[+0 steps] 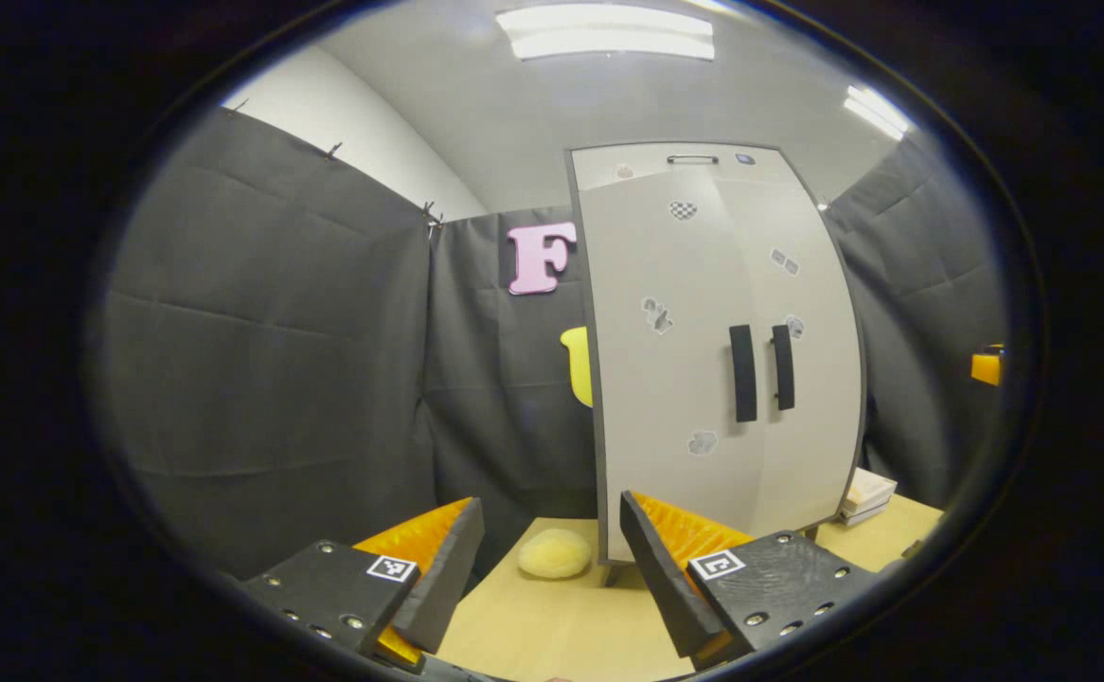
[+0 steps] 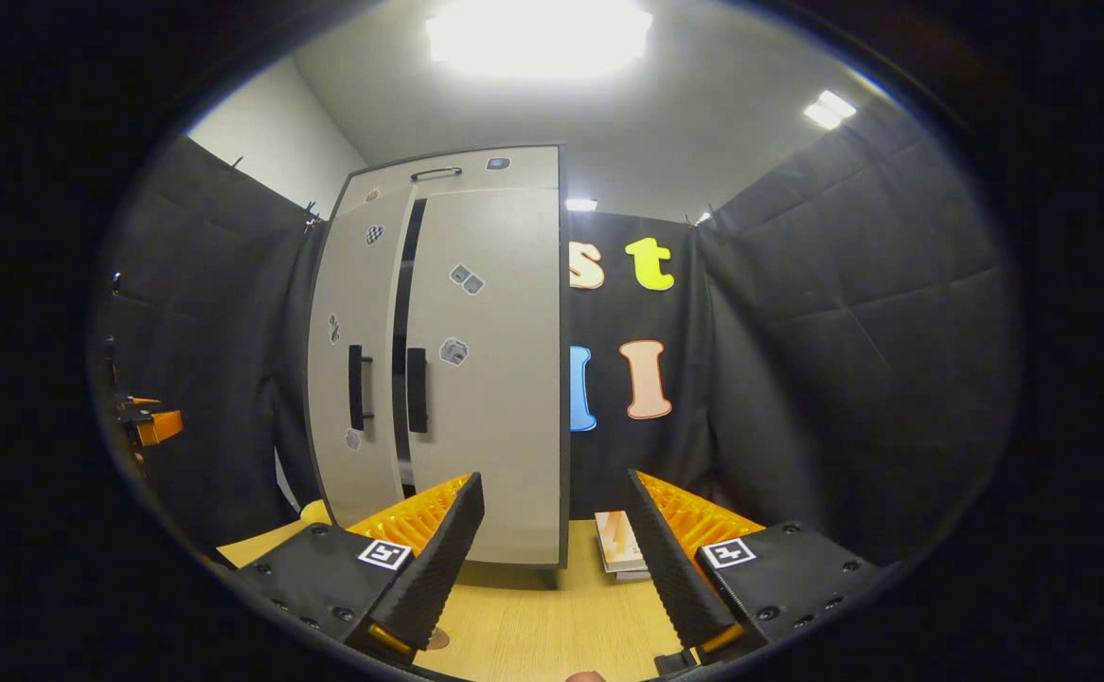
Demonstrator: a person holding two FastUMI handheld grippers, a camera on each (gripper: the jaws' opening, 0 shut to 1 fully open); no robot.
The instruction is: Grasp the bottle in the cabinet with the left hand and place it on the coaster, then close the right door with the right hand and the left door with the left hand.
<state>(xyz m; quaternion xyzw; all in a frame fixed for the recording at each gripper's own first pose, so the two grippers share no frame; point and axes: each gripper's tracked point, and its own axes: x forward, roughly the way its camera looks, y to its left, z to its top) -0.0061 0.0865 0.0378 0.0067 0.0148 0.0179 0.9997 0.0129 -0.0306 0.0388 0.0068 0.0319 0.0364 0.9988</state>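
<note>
Left gripper view: the left gripper [image 1: 547, 568] stands open and empty, low over the table [image 1: 552, 635], facing the cabinet [image 1: 718, 350]. Both cabinet doors look shut or nearly so from this angle, the two dark handles [image 1: 760, 371] side by side at the meeting edge. The bottle is not visible; as a judgement, it sits behind those doors. A pale yellow round pad [image 1: 555, 553] lies on the table just beside the cabinet's left foot; it may be the coaster, though I cannot confirm this. A stack of books [image 1: 866, 496] rests on the table at the cabinet's far side.

Risk noted: with the doors this close, the left gripper has no clear way in. Reaching for the bottle without first widening a door would likely strike the panel or rock the cabinet on its feet.

Right gripper view: the right gripper [image 2: 552, 559] is also open and holds nothing. Here a dark gap [image 2: 404, 322] shows between the left door [image 2: 355, 350] and the right door [image 2: 486, 369], so the doors are ajar. The other gripper [image 2: 150, 424] appears far off at the left edge. Books [image 2: 620, 547] lie just beside the cabinet base.

Risk noted: closing the right door before the bottle is out would shut it in. The books stand near the right door's swing and could foul it.
</note>
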